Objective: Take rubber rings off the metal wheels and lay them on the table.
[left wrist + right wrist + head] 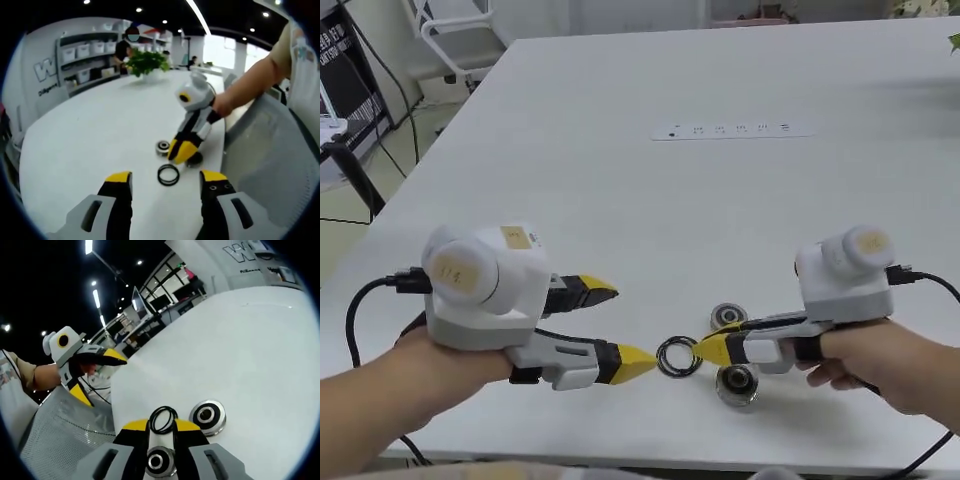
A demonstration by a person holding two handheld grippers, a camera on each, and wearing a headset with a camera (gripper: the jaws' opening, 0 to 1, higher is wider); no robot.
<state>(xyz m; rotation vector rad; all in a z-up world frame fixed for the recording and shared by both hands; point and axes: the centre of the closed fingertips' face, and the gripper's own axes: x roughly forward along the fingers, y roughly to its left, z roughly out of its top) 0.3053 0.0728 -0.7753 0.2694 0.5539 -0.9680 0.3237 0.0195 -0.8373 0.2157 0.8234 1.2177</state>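
A black rubber ring [678, 357] lies flat on the white table, between the two grippers' tips. My left gripper [628, 326] is open, its yellow tips just left of the ring [168, 174] with nothing between them. My right gripper [707, 350] points at the ring [163, 420] from the right. It is shut on a bare metal wheel [160, 460], which sits far back between its jaws and shows under them [736, 383]. A second wheel [728, 316] with a dark rim lies on the table just beyond; it also shows as the second wheel [207, 416] [163, 147].
The table's near edge [650, 466] runs close below the ring and wheels. A white power strip [732, 130] lies far back on the table. Office chairs [450, 40] stand at the far left. A grey mesh chair back [270, 165] is beside the table edge.
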